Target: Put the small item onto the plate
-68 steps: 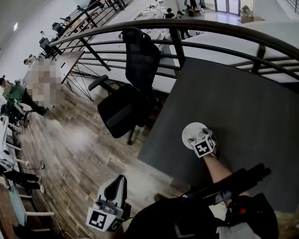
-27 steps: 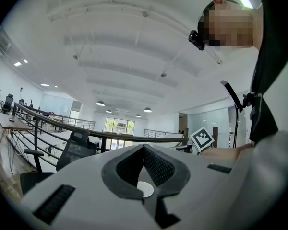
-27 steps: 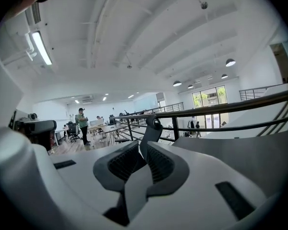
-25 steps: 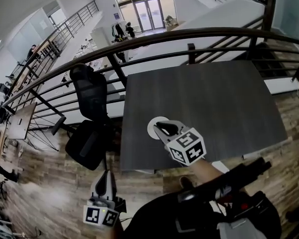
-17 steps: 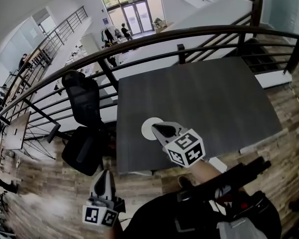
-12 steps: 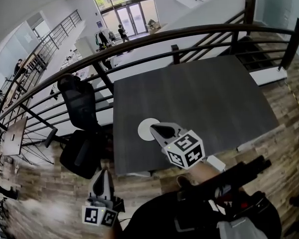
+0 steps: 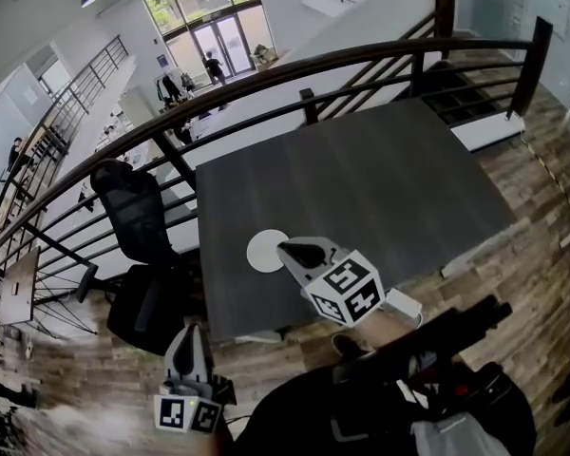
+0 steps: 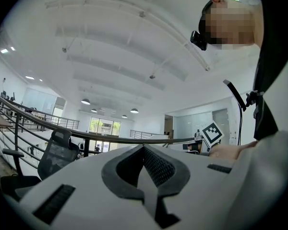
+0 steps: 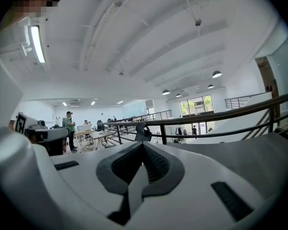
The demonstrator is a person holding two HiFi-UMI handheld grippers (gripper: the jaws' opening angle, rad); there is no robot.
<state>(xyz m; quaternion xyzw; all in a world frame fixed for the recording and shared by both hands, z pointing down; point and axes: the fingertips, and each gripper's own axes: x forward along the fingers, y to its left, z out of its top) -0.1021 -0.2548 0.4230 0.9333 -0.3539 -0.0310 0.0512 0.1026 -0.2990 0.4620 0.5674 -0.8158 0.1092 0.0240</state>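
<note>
An open mezzanine office with a curved black railing (image 7: pixel 266 72) looks over a lower floor. A wood-plank floor (image 7: pixel 537 207) lies around a large dark counter (image 7: pixel 380 174), and a black office chair (image 7: pixel 133 217) stands off its left edge.

On the counter's near left part lies a white plate (image 7: pixel 259 252). It is the only thing that shows on the dark top.

The right tool (image 7: pixel 290 251) hangs just right of the plate, its tip over the plate's rim. Its jaws are pressed together with nothing between them. The left tool (image 7: pixel 184 338) hangs low on the near left, off the counter and over the floor, also closed and empty.

The small item shows in no view. The plate looks plain white from above, though something tiny and pale could be lost at this size. As I judge it, either the placing is done, or the item has yet to be found and picked up.
</note>
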